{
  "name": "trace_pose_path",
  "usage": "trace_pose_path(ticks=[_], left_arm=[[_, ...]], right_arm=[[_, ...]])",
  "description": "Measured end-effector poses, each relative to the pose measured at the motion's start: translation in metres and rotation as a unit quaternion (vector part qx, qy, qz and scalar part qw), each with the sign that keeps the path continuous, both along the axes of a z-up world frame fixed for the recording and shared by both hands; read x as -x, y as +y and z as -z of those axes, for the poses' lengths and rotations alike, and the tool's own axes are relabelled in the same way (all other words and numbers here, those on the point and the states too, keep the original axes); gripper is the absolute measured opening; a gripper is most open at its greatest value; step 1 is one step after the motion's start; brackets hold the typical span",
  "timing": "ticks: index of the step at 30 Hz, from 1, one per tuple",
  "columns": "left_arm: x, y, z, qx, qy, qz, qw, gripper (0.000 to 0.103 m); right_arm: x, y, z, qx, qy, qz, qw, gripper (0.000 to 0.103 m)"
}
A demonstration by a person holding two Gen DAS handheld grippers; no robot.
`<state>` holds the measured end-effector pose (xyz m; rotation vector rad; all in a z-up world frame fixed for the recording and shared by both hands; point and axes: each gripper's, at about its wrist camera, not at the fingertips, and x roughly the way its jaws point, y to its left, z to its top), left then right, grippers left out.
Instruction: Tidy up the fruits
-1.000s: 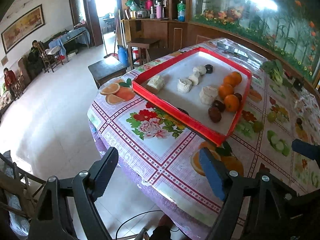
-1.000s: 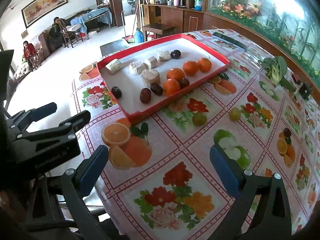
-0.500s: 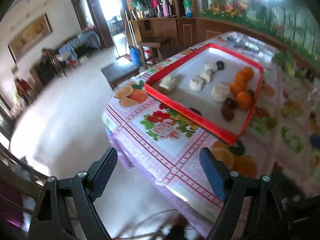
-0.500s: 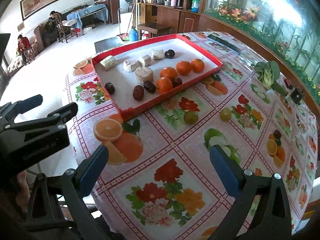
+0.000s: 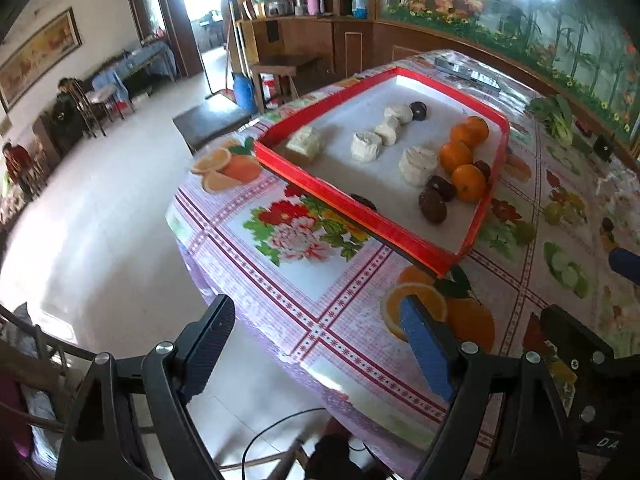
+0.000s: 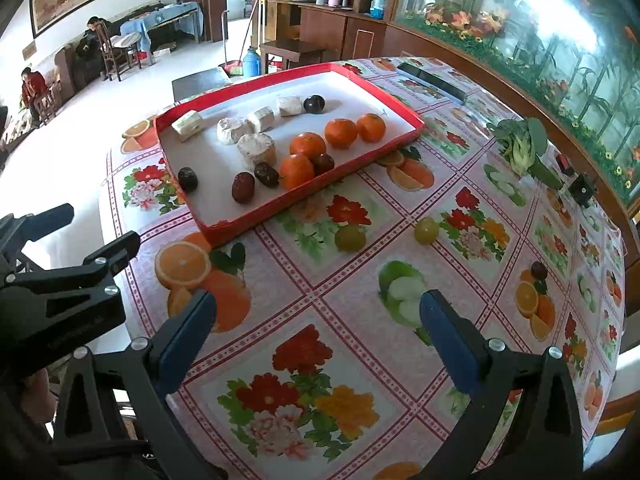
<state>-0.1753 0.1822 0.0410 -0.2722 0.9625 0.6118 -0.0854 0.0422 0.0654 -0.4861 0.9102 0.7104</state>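
Note:
A red tray [image 6: 304, 196] on the flowered tablecloth holds several oranges [image 6: 296, 170], dark dates [image 6: 243, 187], a dark plum [image 6: 314, 104] and white cakes [image 6: 256, 148]. Two green fruits [image 6: 350, 238] [image 6: 426, 231] and a small dark fruit [image 6: 539, 270] lie loose on the cloth to the tray's right. My right gripper [image 6: 318, 304] hovers open above the near cloth, short of these fruits. My left gripper [image 5: 314, 312] hangs open and holds nothing at the table's near corner, well short of the tray [image 5: 360, 216] and its oranges [image 5: 468, 182]. It also shows as the left gripper [image 6: 60, 280] in the right wrist view.
A leafy green vegetable [image 6: 520, 144], a small black box [image 6: 582, 190] and a long dark bar [image 6: 434, 78] lie toward the far right of the table. Beyond it runs a glass wall with plants. The table edge [image 5: 224, 264] drops to open floor on the left, where people sit far off.
The right wrist view has swung slightly, so the tray sits further left in it. The left view wobbled and settled near where it was. Both grippers stay open.

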Motion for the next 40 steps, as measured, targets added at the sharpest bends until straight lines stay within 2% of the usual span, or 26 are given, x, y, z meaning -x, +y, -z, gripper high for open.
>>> trace_pose_path(ticks=[18,28,40], left_arm=[[-0.006,-0.008,0.003,0.024,-0.002,0.015,0.9996,0.085],[-0.008,-0.009,0.003,0.011,-0.005,0.004,0.9999,0.084],[-0.010,-0.008,0.004,0.019,0.004,0.013,0.9997,0.085]], right_arm=[[0.000,0.004,0.006,0.005,0.002,-0.007,1.000,0.102],[-0.001,0.004,0.007,0.006,0.005,-0.007,1.000,0.102],[-0.003,0.004,0.009,0.006,0.009,-0.006,1.000,0.102]])
